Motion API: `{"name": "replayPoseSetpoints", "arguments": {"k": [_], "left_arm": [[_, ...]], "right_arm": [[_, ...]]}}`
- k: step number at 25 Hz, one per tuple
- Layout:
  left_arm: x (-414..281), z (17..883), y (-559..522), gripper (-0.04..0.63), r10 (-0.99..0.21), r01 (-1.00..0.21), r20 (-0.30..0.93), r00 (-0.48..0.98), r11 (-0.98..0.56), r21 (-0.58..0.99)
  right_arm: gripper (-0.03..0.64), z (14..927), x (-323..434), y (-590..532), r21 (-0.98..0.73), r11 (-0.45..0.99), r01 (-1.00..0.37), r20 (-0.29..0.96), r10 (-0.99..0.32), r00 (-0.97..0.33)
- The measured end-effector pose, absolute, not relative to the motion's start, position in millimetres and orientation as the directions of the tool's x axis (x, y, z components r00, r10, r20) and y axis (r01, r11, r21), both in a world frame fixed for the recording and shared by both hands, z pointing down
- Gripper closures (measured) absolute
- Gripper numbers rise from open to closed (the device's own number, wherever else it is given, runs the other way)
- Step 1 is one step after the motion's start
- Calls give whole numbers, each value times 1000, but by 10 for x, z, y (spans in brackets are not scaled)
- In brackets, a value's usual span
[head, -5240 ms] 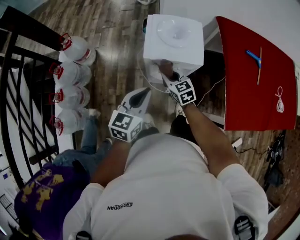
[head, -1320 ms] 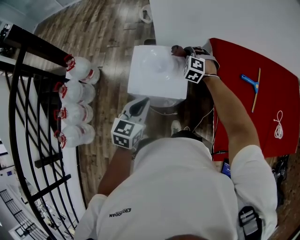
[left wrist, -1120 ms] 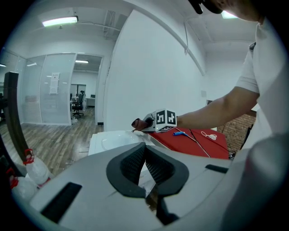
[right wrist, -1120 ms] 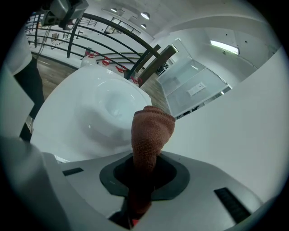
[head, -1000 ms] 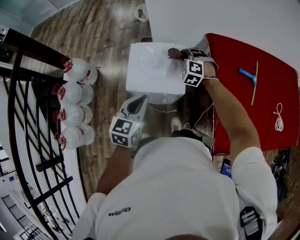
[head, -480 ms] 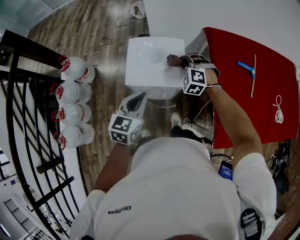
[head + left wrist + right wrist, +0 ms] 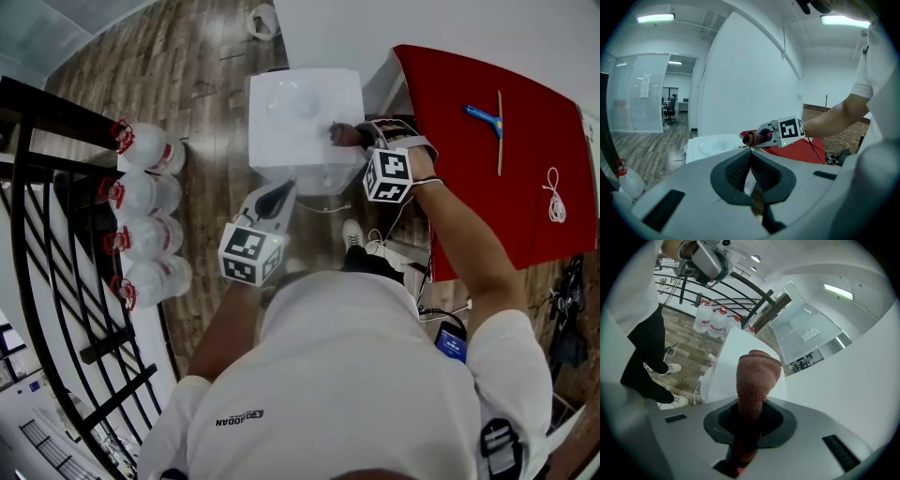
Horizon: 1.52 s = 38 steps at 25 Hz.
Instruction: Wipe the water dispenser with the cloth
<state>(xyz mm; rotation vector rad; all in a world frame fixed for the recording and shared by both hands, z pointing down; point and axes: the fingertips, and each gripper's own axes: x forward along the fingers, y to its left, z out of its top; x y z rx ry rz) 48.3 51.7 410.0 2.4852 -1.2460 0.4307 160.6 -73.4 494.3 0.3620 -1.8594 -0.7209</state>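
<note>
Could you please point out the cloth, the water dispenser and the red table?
cloth [image 7: 757, 376], right gripper view, its rolled middle.
water dispenser [image 7: 292, 141], head view, its white top.
red table [image 7: 525, 187], head view, bare surface.

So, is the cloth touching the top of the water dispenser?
Cannot tell. The right gripper view shows the cloth over the water dispenser, but the cloth hides any contact or gap.

You're standing on a wood floor [image 7: 206, 75], with a white wall [image 7: 422, 19] behind the red table [image 7: 469, 141]. Well left of the table, four jugs [image 7: 141, 192] line a black railing [image 7: 56, 109]. Strip lights [image 7: 656, 18] glow overhead.
</note>
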Motion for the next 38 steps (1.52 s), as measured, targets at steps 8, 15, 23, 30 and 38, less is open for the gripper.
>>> {"name": "replayPoseSetpoints", "arguments": {"k": [8,15,23,30,38], "left_arm": [[393,4095,642,603,-687,-781,398,609,-607,148],[294,4100,767,603,-672,-761,386,632,-631,150],[239,4067,948,603,-651,-735,375,660,-662,146],[355,4065,961,603,-609,-699,398,686,-704,126],[654,3975,481,603,-615,-706,418,669,-702,96]], "right_arm": [[563,5012,1655,-376,622,779,76,745,-560,-362],[563,5088,1693,-58,618,781,92,759,-562,-328],[563,5136,1688,229,553,831,-67,770,-540,-340],[563,4968,1721,224,283,826,-487,715,-520,-467],[563,4877,2272,-264,-551,460,-696,486,-501,-716]]}}
